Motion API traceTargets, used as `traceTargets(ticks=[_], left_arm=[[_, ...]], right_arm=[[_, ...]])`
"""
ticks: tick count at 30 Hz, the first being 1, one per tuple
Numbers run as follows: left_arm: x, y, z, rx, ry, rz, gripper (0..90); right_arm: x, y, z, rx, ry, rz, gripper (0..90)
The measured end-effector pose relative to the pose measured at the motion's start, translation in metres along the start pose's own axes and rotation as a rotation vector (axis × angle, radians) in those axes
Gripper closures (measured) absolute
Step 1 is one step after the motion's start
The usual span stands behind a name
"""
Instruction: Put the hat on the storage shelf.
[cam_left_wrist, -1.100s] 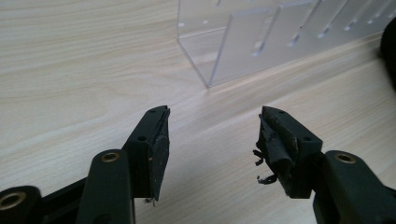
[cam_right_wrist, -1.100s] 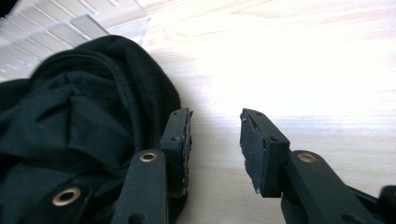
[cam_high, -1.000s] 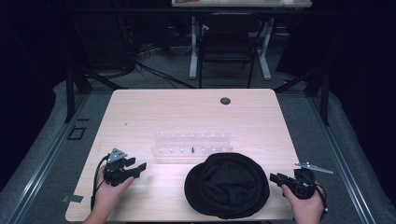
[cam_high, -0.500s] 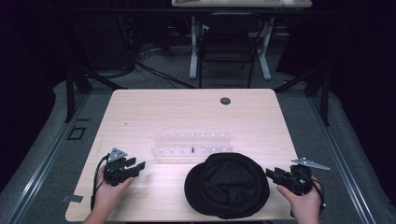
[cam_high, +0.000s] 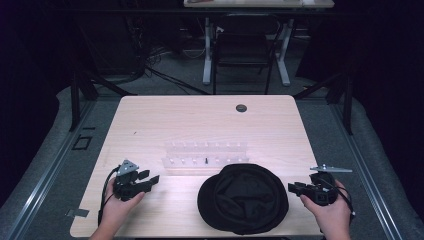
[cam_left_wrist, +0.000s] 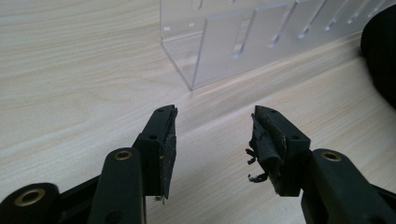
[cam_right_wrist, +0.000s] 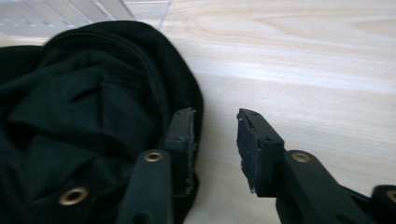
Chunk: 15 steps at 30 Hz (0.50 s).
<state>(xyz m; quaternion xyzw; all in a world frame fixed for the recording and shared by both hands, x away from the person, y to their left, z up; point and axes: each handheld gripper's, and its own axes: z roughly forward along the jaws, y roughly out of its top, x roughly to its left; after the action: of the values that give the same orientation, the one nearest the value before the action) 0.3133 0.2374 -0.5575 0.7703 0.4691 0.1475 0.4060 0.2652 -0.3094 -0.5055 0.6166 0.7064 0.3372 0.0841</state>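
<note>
No text, label, brand, number or sign can be read anywhere. The black hat (cam_high: 243, 198), the clear acrylic rack (cam_high: 205, 155) and the wooden table (cam_high: 200, 120) carry no legible marking in the high view, and both gripper views show plain black jaws with bare brass rivets and unmarked wood grain.
</note>
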Motion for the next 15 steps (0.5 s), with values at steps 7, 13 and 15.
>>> traceTargets(ticks=[7,13,15], left_arm=[[-0.001,-0.002,0.002,-0.002,0.004,0.003,49.4],[-0.001,-0.002,0.003,0.029,0.011,0.026,49.4],[-0.001,-0.002,0.003,0.03,0.005,0.02,49.4]], right_arm=[[0.003,0.008,0.001,0.122,0.04,0.039,69.3],[0.007,0.016,0.002,0.174,0.031,0.048,66.6],[0.008,0.019,0.004,0.204,0.021,0.05,66.1]])
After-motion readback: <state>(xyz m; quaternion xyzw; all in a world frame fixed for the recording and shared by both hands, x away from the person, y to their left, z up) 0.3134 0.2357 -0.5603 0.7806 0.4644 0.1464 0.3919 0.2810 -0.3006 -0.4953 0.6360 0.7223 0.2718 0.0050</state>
